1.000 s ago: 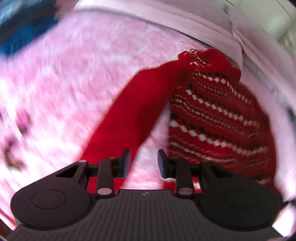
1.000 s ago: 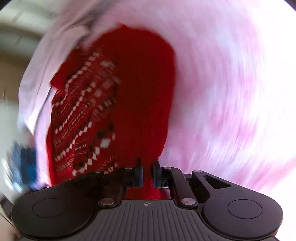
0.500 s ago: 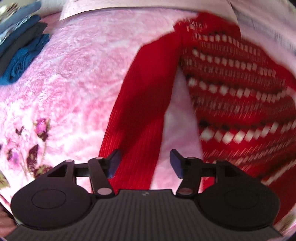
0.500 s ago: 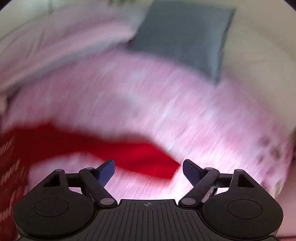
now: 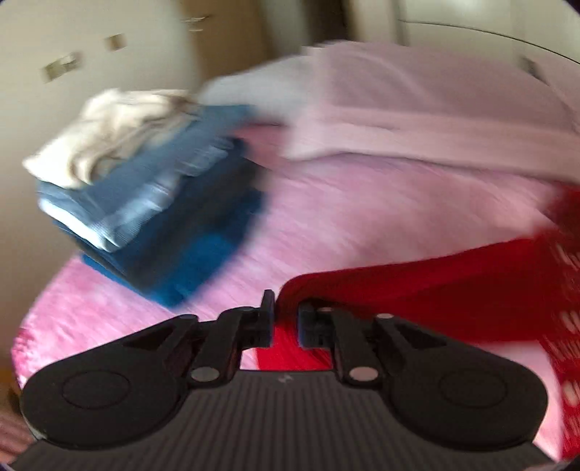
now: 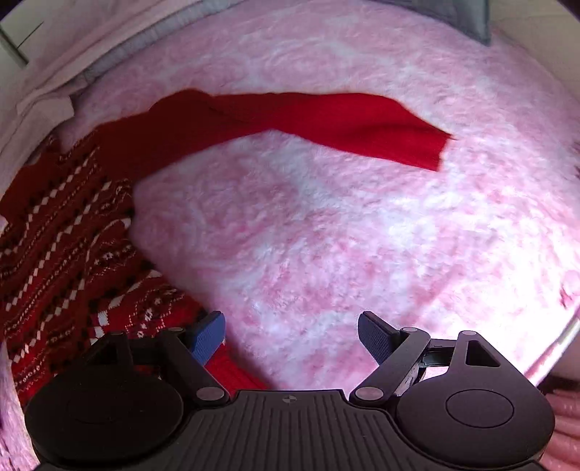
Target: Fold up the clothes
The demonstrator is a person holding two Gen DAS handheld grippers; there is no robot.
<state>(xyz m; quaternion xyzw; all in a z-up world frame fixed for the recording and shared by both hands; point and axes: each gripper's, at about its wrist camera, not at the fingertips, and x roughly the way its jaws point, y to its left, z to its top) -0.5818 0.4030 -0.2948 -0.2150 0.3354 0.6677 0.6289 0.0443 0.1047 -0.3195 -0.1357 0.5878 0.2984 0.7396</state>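
Note:
A red knitted sweater with white and black diamond bands lies on a fluffy pink blanket. In the right wrist view one plain red sleeve stretches out flat to the right. My right gripper is open and empty, just above the blanket beside the sweater's hem. In the left wrist view my left gripper is shut on the cuff of the other red sleeve, which runs off to the right toward the patterned body.
A stack of folded clothes, blue pieces with a cream one on top, sits on the blanket's left side. A pale pink sheet lies behind. A grey pillow is at the far edge in the right wrist view.
My left gripper closed on the sleeve cuff and swung toward the folded stack. My right gripper let go of its sleeve, opened wide and drew back; that sleeve now lies spread out.

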